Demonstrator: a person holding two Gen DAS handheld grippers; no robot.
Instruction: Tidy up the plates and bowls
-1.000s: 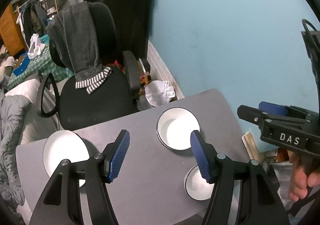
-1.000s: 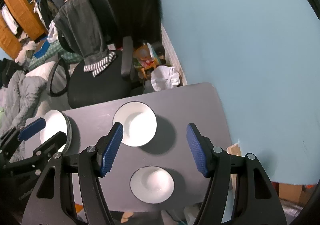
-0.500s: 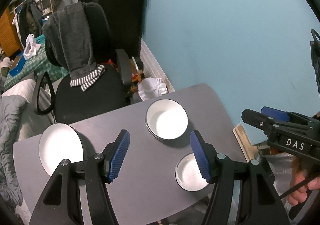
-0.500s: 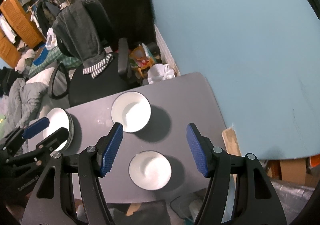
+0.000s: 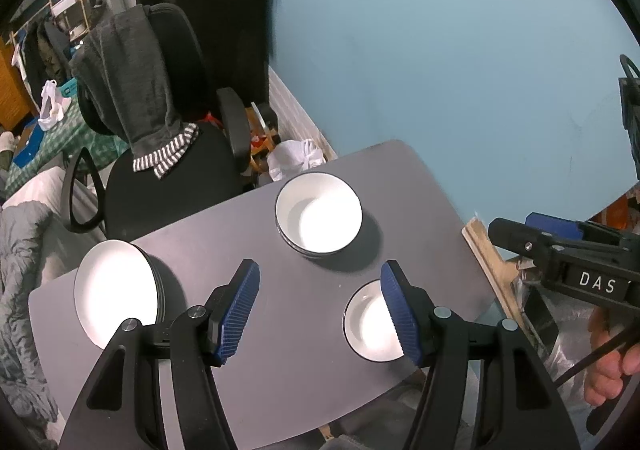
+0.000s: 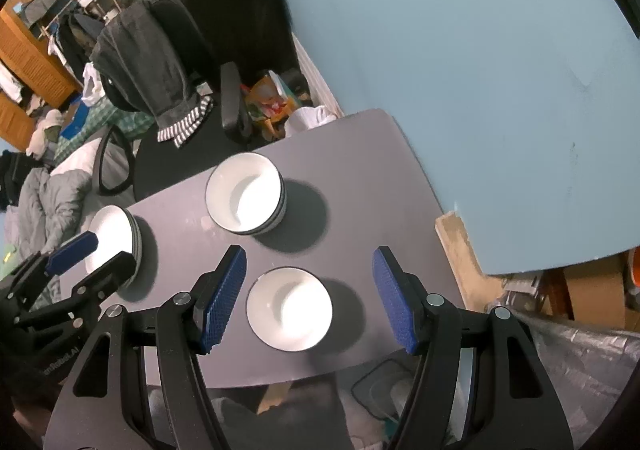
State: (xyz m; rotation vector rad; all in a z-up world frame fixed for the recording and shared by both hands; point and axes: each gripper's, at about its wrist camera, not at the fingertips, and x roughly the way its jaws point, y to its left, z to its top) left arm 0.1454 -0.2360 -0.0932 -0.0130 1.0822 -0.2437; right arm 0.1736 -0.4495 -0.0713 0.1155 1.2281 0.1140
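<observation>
Fingers [image 6: 222, 298] of the right gripper [image 6: 308, 300] spread wide with nothing between the pads, poised high above the single bowl [image 6: 289, 309]; left gripper [image 5: 320, 308] equally wide and empty, aimed at bare worktop [image 5: 288, 262]. Taking the stack of bowls [image 5: 319, 219] as landmark: single bowl just nearer the camera than it and close to the worktop's near edge, stack of plates [image 5: 118, 292] well off to its left at the worktop's left edge, office chair [image 5: 168, 154] behind it. Likely trouble from here: closing on the single bowl's smooth, curved rim with too shallow a bite, so a slip or a tilt; nudging it sideways on the way down and sending it over the near edge; setting it off-centre into the stack and rocking the nested bowls. Both grippers working close together, so a clash between them also possible
</observation>
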